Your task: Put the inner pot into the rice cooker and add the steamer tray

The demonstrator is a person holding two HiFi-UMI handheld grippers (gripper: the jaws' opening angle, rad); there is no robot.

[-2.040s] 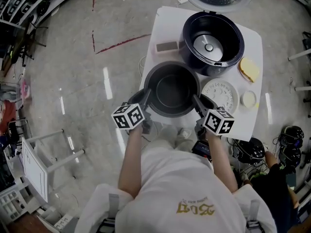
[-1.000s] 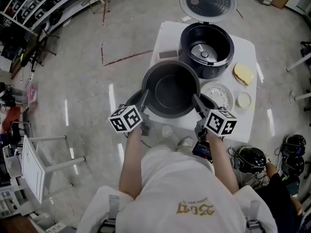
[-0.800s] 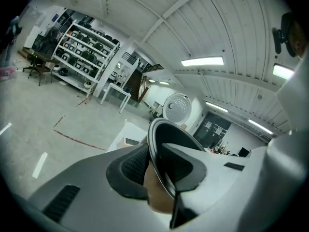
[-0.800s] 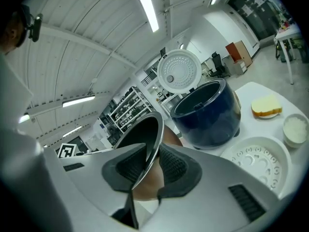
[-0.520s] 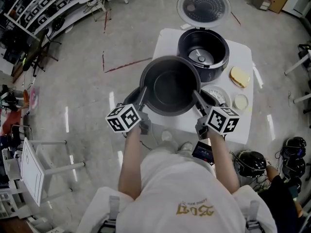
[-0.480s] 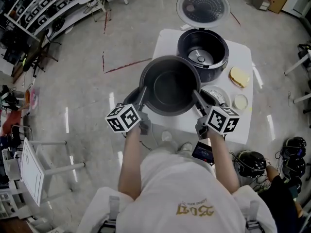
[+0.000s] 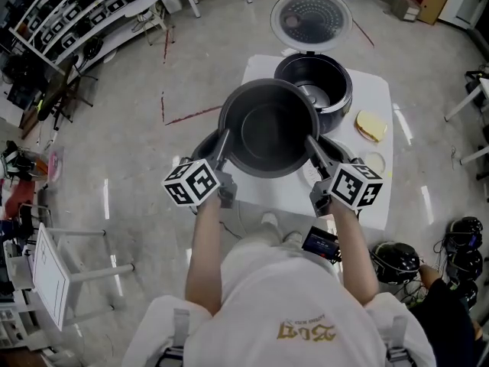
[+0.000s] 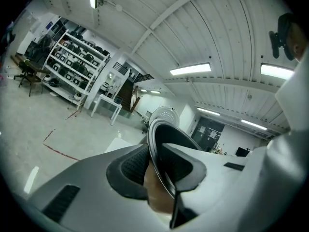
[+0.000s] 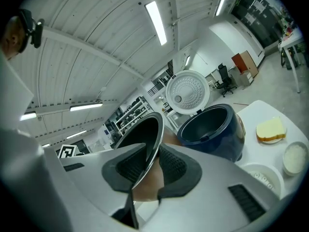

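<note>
The dark inner pot [image 7: 267,128] hangs in the air in front of the rice cooker [image 7: 315,82], mouth up and empty. My left gripper [image 7: 223,145] is shut on its left rim, my right gripper [image 7: 310,147] on its right rim. In the left gripper view the thin rim [image 8: 159,153] runs between the ribbed pads [image 8: 133,166]. In the right gripper view the rim [image 9: 148,153] is pinched the same way. The cooker [image 9: 212,129] stands open, lid [image 7: 311,17] tipped back. The white steamer tray [image 9: 264,176] lies on the table, mostly hidden by the pot in the head view.
A small white table [image 7: 382,90] bears the cooker, a yellow sponge-like piece on a dish [image 7: 370,126] and a small round white dish [image 7: 374,161]. Shelving racks [image 7: 69,21] stand far left. Dark helmets [image 7: 393,260] lie on the floor at the right.
Both grippers have lifted the inner pot off the table; it now sits higher and closer to the cooker, covering the grey block and most of the tray.
</note>
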